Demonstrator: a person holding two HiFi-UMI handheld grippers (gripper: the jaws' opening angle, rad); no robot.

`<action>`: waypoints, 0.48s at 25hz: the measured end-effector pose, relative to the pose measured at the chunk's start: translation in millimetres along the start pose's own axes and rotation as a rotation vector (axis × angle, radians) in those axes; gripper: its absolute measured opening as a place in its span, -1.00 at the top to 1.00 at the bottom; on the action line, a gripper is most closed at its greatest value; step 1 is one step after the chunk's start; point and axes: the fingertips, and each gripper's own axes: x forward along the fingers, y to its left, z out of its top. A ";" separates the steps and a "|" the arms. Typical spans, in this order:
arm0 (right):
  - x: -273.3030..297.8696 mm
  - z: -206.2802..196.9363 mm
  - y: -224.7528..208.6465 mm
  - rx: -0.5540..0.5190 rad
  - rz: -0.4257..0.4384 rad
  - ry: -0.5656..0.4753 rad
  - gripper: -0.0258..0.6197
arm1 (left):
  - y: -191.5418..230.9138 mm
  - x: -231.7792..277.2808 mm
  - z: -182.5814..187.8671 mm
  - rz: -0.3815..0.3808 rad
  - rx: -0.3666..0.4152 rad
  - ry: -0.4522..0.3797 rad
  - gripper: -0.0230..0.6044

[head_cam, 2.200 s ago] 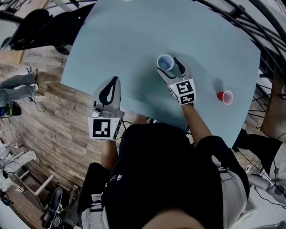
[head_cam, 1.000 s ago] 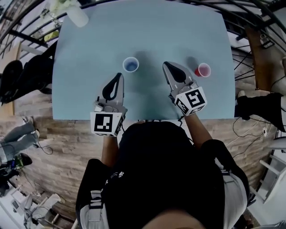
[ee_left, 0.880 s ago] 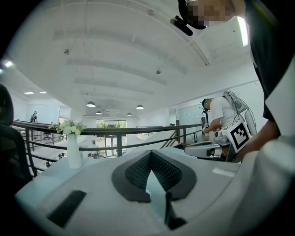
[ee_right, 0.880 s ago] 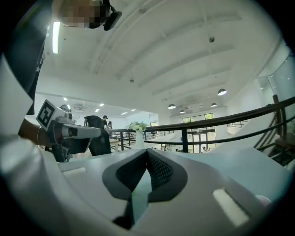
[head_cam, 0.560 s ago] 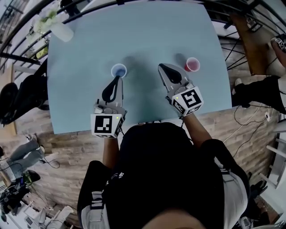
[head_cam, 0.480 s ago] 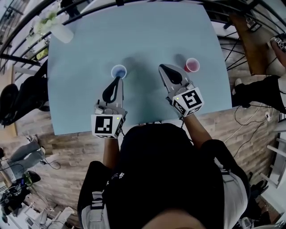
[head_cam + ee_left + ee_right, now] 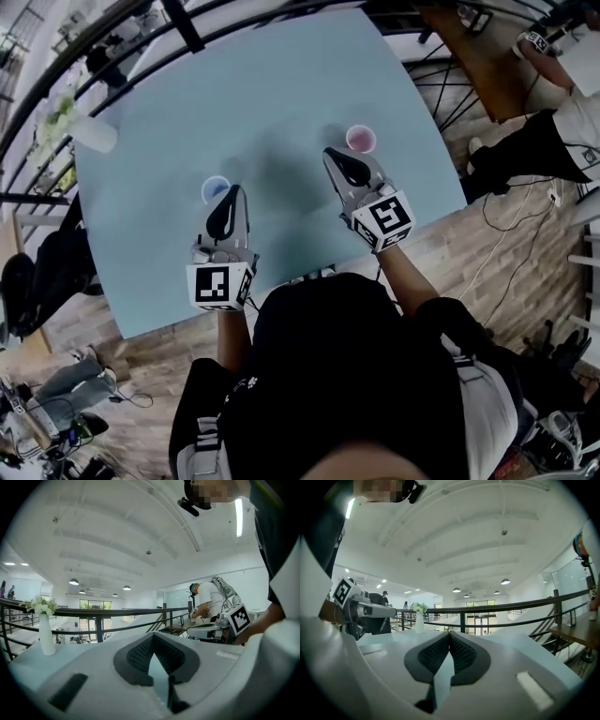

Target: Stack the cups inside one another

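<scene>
A blue cup [image 7: 215, 190] stands upright on the pale blue table [image 7: 281, 94], left of centre. A red cup [image 7: 361, 140] stands upright further right. My left gripper [image 7: 232, 191] lies low over the table with its tip just right of the blue cup; whether they touch I cannot tell. My right gripper [image 7: 331, 154] points at the table a little short and left of the red cup, apart from it. In the gripper views the left gripper [image 7: 153, 637] and the right gripper [image 7: 449, 633] each have their pads met at the tip, holding nothing. Neither cup shows there.
A white vase with flowers [image 7: 89, 134] stands at the table's far left corner, seen also as the vase [image 7: 46, 637] in the left gripper view. A black railing [image 7: 187, 23] runs behind the table. Another person [image 7: 562, 103] is at the upper right, off the table.
The right gripper has left the blue cup standing and gone over beside the red cup. The left gripper has come up next to the blue cup. Both cups stay upright.
</scene>
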 end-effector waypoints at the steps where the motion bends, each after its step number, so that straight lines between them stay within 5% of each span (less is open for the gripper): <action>1: -5.4 -0.7 -7.0 0.002 -0.020 0.001 0.90 | -4.9 4.4 0.6 -0.017 0.002 0.001 0.95; 12: -44.7 -30.6 -78.2 0.014 -0.200 0.058 0.67 | -40.2 39.1 -2.5 -0.123 0.030 0.031 0.95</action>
